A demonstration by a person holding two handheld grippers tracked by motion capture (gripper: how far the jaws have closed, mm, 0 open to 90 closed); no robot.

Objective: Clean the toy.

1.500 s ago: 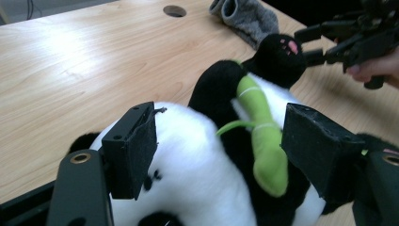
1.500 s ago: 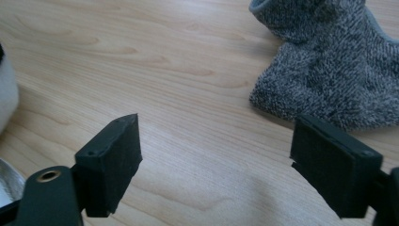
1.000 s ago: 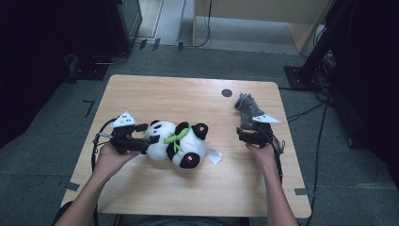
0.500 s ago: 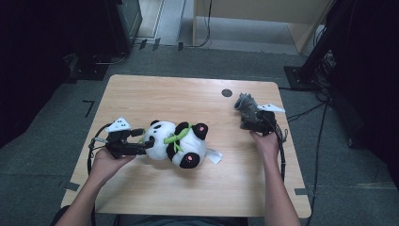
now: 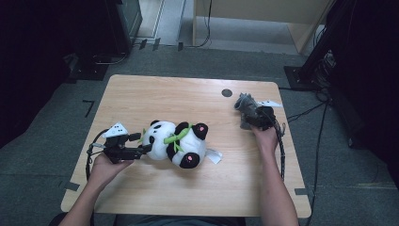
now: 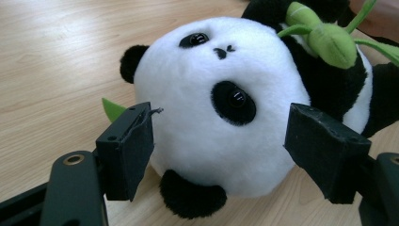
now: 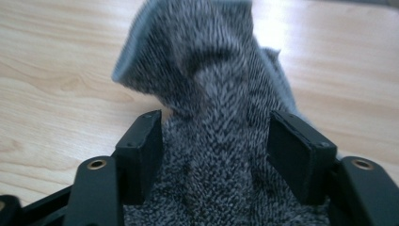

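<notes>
At grey cloth (image 7: 221,141): right gripper (image 7: 216,155), jaws narrower.

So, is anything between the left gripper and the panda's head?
Nothing visible. In the left gripper view, the left gripper has its fingers on either side of the panda plush's white head, with no other object between them. The table around the head is bare wood.

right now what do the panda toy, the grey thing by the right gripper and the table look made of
Panda toy: soft plush, short dense matte pile, with glossy eyes that look like plastic and green fabric bamboo.
Grey cloth: looped, terry-like textile, heathered grey, matte; it slumps in soft folds, so probably a towel or sock.
Table: pale wood grain with a smooth, faintly shiny top; could be laminate or veneer.
</notes>
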